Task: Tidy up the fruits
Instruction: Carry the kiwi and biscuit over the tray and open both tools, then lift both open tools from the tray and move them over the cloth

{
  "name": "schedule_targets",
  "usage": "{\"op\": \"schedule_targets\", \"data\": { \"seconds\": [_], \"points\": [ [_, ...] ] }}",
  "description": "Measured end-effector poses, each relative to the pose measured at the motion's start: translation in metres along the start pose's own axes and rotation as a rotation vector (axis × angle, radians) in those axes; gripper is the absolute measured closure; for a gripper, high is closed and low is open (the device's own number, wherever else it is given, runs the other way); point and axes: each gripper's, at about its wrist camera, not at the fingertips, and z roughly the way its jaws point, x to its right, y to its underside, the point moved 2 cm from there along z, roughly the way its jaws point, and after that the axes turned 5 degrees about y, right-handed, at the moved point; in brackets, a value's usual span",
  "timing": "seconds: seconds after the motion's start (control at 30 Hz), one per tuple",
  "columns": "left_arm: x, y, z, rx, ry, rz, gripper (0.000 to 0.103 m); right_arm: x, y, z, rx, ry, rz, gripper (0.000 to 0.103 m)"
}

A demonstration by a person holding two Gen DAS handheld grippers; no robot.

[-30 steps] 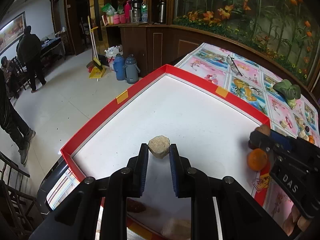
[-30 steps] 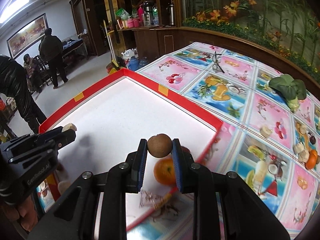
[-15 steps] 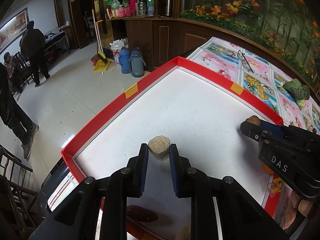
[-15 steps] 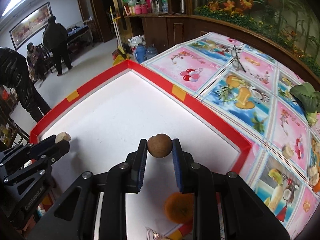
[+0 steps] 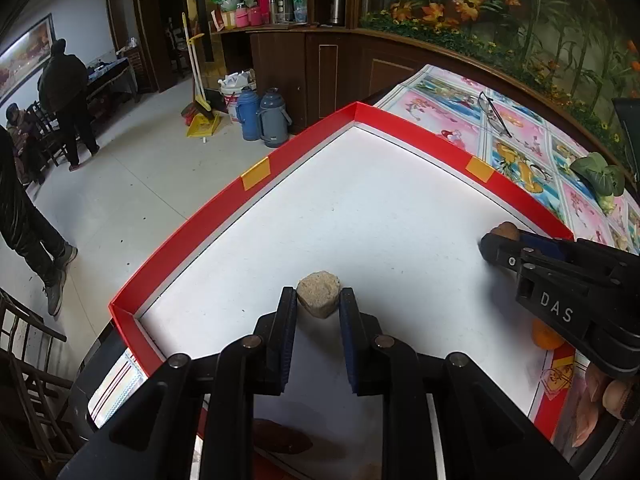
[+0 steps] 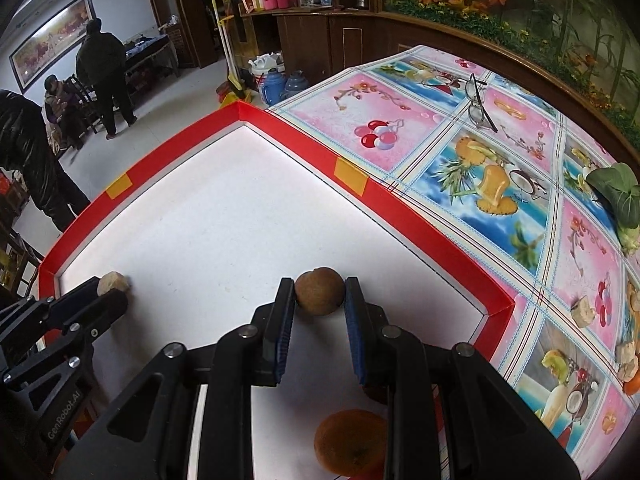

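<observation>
**Right wrist view: two fruits being carried in over the red tray**

Right wrist view is showing the right gripper [image 6: 319,298] pinching a round brown fruit [image 6: 319,291] between its blue pads, hanging above the white floor of the tray [image 6: 420,216]. A second ago this gripper was sitting over the tray's near corner, with the orange [image 6: 350,444] directly under the fruit; it has since been travelling inward, and the orange is now lying behind the fingers, near the bottom of the picture. The left gripper [image 5: 319,302] is pinching a pale, rough-faced chunk [image 5: 319,294] and has barely been moving, hovering near the tray's left corner.

The shift is suggesting both pieces are being brought to a spot inside the tray for setting down, though neither is yet resting on the floor as far as the pictures tell.

Inside the tray, the orange is sitting by the near edge, with a dark item beside it too hidden by the right gripper to name. The rest of the white floor is showing nothing else. Outside, on the patterned tablecloth [image 6: 500,184], more fruit pieces [image 6: 582,310] are waiting at the right, together with a leafy green [image 6: 616,190] and a pair of glasses [image 6: 478,104].
</observation>
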Motion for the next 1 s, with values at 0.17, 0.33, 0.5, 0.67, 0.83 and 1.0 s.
{"op": "schedule_targets", "data": {
  "seconds": [0.17, 0.33, 0.5, 0.67, 0.83, 1.0],
  "points": [
    [-0.002, 0.000, 0.000, -0.005, -0.004, -0.005, 0.075, -0.001, -0.002, 0.000, -0.010, 0.005, -0.006, 0.076],
    [-0.006, 0.001, 0.000, -0.006, -0.022, -0.019, 0.054, -0.001, -0.003, 0.000, -0.021, 0.006, -0.010, 0.046],
    [-0.011, -0.001, -0.003, 0.002, -0.039, -0.036, 0.038, 0.003, -0.004, -0.007, -0.005, 0.017, -0.004, 0.045],
    [-0.013, -0.002, -0.009, 0.006, -0.046, -0.049, 0.026, 0.014, -0.002, -0.021, 0.018, 0.029, 0.018, 0.044],
    [-0.008, 0.000, -0.017, 0.014, -0.044, -0.035, 0.026, 0.023, 0.005, -0.037, 0.042, 0.033, 0.038, 0.033],
    [0.003, 0.000, -0.033, 0.056, -0.039, -0.015, 0.025, 0.037, 0.015, -0.061, 0.081, 0.034, 0.062, 0.026]
  ]
}}
